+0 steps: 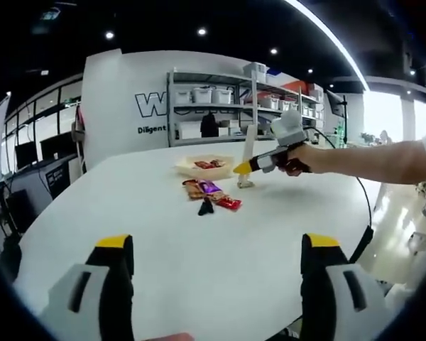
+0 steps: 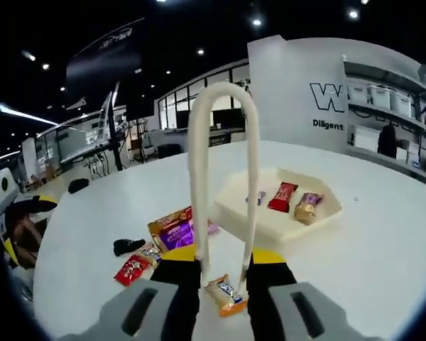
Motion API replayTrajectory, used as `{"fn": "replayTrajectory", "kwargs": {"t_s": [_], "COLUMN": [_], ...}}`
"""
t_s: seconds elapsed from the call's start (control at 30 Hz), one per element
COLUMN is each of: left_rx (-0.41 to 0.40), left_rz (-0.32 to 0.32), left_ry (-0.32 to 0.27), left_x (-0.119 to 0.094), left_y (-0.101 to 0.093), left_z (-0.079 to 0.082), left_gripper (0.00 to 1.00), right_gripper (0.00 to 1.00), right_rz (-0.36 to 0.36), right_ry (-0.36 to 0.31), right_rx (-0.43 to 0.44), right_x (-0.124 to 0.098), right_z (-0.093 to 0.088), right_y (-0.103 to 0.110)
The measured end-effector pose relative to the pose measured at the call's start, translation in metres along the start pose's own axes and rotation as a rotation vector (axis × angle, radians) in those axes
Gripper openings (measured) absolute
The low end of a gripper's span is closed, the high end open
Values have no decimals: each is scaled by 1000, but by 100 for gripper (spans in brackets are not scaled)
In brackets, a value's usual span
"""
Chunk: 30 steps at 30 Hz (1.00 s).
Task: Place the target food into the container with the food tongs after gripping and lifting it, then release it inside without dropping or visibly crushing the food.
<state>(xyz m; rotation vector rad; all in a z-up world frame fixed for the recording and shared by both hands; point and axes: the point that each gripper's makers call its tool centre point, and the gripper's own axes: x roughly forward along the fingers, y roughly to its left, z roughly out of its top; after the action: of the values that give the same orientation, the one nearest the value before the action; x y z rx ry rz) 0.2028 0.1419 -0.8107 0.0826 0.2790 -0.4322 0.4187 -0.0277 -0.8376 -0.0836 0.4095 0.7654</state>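
A large white desk [image 1: 163, 234] stands in an open workshop with grey storage shelving [image 1: 220, 106] behind it. Near the desk's far edge sits a shallow cream tray [image 2: 280, 220] containing several wrapped sweets. Beside it lies a loose pile of coloured wrapped snacks [image 2: 167, 234] and a small black object [image 2: 128, 246].

The right tool [image 2: 224, 273] is clamped on cream plastic U-shaped food tongs [image 2: 222, 177], whose tips straddle an orange-wrapped candy [image 2: 224, 295] on the desk. The left tool [image 1: 216, 263] stands wide apart, holding nothing, above bare desk.

left gripper view: far, facing tray [image 1: 203, 168] | right gripper view: close | shared: tray, table [image 1: 163, 241]
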Motion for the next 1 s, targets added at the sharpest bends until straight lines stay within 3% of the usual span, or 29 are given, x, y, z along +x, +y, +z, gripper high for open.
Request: {"fn": "replayTrajectory", "kwargs": {"t_s": [0.23, 0.37, 0.4, 0.57, 0.63, 0.73, 0.8, 1.0], "left_rx": [-6, -11, -6, -1, 9, 5, -2, -13], "left_rz": [6, -8, -18, -37, -32, -21, -17, -9], "left_ry": [1, -7, -6, -16, -15, -16, -22, -14], "left_x": [1, 5, 7, 7, 6, 3, 1, 1], "left_y": [0, -6, -11, -19, -18, -13, -9, -3], "left_z": [0, 2, 2, 4, 4, 4, 4, 0], "left_gripper": [96, 96, 96, 96, 96, 96, 96, 96], "right_gripper": [18, 18, 18, 18, 18, 18, 18, 16], "right_rz": [53, 59, 32, 15, -28, -2, -22, -45], "right_ry": [-40, -40, -28, -33, -29, -1, 26, 21], "right_rx": [162, 170, 126, 114, 65, 52, -30, -86], "right_x": [-12, -20, -21, -18, -15, -9, -8, -8], "right_z": [0, -3, -6, -5, -4, -10, -16, -17], "right_y": [3, 7, 5, 6, 1, 9, 10, 13]}}
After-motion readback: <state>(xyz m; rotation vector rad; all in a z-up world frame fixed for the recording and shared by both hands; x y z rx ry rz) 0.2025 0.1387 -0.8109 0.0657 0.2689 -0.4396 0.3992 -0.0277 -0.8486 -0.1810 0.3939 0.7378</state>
